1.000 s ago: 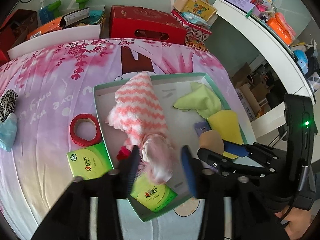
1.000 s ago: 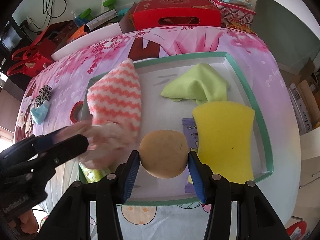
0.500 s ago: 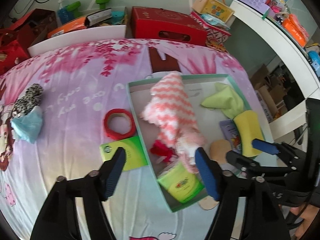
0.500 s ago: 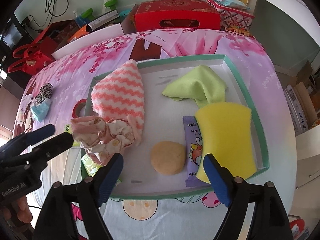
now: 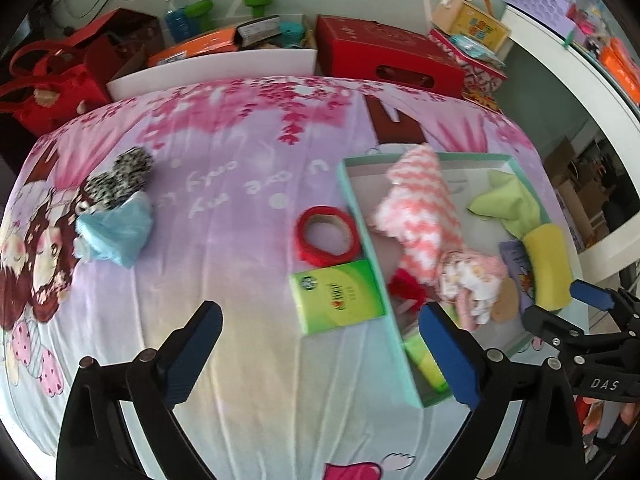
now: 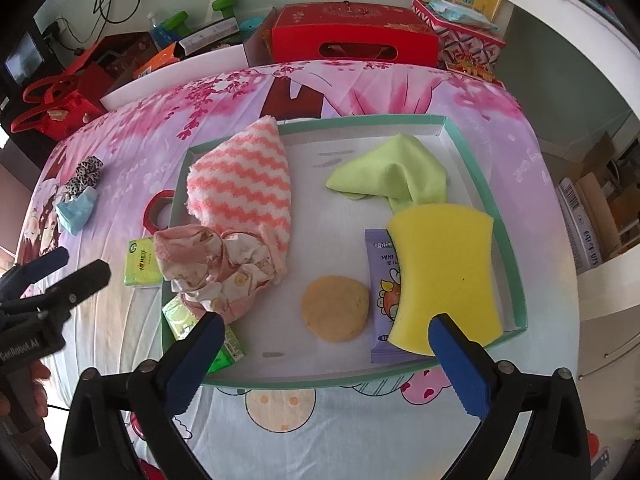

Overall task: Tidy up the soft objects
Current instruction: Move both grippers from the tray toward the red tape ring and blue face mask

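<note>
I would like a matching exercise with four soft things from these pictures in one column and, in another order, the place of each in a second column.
Things:
1. yellow sponge
2. blue face mask
3. round tan puff
4. pink striped towel

Places:
A. on the bedsheet, outside the tray
B. in the tray, partly on the purple packet
C. over the tray's far left corner
D. on the tray floor, left of the purple packet

Pairs: 1-B, 2-A, 3-D, 4-C
</note>
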The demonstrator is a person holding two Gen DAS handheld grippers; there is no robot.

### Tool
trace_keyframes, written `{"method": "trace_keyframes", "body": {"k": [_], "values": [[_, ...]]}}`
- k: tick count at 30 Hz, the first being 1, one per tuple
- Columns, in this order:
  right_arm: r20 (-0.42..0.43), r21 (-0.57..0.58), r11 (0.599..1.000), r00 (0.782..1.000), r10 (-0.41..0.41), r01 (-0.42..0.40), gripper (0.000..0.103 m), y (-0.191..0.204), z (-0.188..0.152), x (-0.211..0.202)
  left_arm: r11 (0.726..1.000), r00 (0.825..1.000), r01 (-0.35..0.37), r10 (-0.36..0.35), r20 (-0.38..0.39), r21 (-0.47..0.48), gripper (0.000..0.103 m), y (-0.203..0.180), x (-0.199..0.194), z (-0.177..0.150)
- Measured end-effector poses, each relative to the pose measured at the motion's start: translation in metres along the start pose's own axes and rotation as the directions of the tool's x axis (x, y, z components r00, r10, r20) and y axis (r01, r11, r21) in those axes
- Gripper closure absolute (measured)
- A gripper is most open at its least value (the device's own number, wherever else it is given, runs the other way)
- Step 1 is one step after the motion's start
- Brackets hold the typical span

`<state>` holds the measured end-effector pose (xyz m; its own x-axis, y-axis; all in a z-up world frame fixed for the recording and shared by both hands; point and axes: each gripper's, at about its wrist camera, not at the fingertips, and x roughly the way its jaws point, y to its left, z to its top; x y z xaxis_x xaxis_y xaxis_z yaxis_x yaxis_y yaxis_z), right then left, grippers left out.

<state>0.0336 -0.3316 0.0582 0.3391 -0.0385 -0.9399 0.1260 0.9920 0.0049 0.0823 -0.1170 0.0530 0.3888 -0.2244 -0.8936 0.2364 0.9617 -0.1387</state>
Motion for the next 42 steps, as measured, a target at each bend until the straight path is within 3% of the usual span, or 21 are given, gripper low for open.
{"method": "trace_keyframes", "body": {"k": [8,16,21,29,32,39,42], "values": [[-0.002,-0.026,1.0,1.0,-0.007,0.007,0.0,0.019,0.005,-0.004,0.998,0.999,-0.019,0.02,0.028,-0.063,0.004,0.048,-0.013,-0.001],[0.032,-0.046,0.998,0.998,0.051,-0.049,0.0,0.054,0.023,-0.017,0.99,0.995,-0.058,0.068,0.072,-0.131,0.004,0.112,-0.035,0.01],[0.063,-0.073,0.993,0.993,0.099,-0.095,0.0,0.087,0.039,-0.024,0.977,0.993,-0.059,0.079,0.091,-0.204,0.004,0.158,-0.049,0.018],[0.068,-0.135,0.98,0.986,0.155,-0.145,0.001,0.147,0.056,-0.014,0.957,0.992,-0.046,0.078,0.1,-0.286,0.004,0.199,-0.05,0.019],[0.054,-0.166,0.975,0.986,0.158,-0.148,0.006,0.165,0.058,-0.004,0.958,0.992,-0.056,0.085,0.091,-0.281,0.004,0.204,-0.041,0.018],[-0.01,-0.186,0.97,0.987,0.16,-0.159,0.025,0.185,0.063,0.033,0.956,0.997,-0.005,0.027,0.069,-0.292,0.005,0.212,-0.012,0.019],[-0.037,-0.18,0.971,0.988,0.152,-0.156,0.036,0.186,0.065,0.052,0.953,0.998,0.024,-0.006,0.058,-0.303,0.01,0.216,0.002,0.02]]}}
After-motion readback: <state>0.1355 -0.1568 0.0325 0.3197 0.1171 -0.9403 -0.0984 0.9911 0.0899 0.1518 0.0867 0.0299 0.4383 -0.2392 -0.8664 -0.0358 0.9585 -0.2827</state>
